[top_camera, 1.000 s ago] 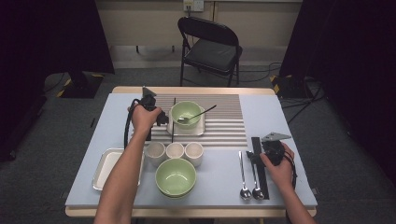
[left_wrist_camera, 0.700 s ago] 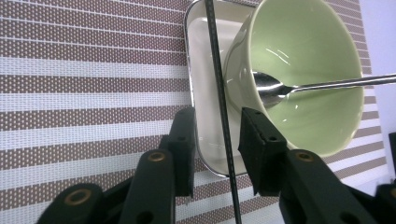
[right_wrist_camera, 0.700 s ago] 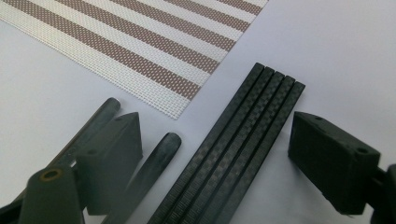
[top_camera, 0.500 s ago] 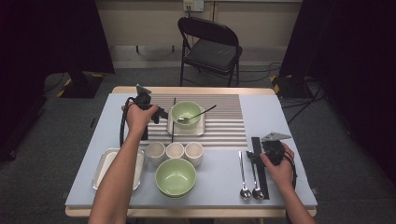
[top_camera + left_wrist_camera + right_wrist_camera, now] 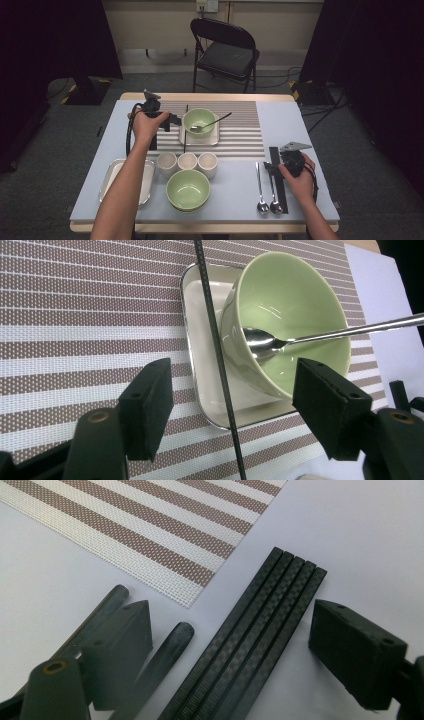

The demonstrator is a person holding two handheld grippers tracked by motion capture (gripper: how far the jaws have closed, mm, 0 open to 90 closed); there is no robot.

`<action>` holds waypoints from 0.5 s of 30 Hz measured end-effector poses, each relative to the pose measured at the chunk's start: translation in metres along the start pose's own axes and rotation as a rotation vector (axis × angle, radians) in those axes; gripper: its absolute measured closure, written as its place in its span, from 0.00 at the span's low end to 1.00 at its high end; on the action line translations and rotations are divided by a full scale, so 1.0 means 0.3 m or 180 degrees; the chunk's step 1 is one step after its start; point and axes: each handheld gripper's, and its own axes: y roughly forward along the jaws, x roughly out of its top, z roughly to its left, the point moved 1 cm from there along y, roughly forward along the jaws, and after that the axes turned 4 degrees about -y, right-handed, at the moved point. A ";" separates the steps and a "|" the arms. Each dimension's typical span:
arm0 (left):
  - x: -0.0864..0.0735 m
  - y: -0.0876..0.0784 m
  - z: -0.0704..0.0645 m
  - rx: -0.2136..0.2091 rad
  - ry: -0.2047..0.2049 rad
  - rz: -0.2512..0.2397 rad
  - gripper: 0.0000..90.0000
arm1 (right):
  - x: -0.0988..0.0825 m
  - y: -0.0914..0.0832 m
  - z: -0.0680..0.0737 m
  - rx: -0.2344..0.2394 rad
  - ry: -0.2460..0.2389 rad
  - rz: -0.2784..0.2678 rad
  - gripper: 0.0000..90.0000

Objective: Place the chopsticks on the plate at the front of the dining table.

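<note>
Your left gripper [image 5: 232, 410] has just been opening; its jaws now stand wide, straddling the chopstick [image 5: 216, 360] lying free on the mat [image 5: 75, 315] beside the bowl [image 5: 295, 315], lengthwise toward you. Right gripper [image 5: 230, 645] gapes over the bundle [image 5: 250, 645].

Overhead table view; two close tongs-mounted views.
</note>
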 end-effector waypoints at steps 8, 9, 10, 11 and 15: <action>-0.009 -0.021 -0.007 -0.0090 0.0093 0.0043 0.33 | 0.000 0.000 0.000 0.0000 0.0000 0.0001 0.18; -0.010 -0.025 -0.009 -0.0083 0.0081 0.0036 0.33 | 0.000 0.000 0.000 0.0000 0.0000 0.0001 0.18; -0.010 -0.026 -0.009 -0.0105 0.0094 0.0018 0.33 | 0.000 0.000 0.000 0.0001 -0.0001 0.0001 0.18; -0.011 -0.029 -0.009 -0.0115 0.0134 0.0024 0.33 | 0.000 0.000 0.000 0.0000 0.0001 0.0002 0.18; -0.015 -0.041 -0.013 -0.0118 0.0161 0.0010 0.34 | 0.000 0.000 0.000 0.0001 -0.0006 -0.0001 0.18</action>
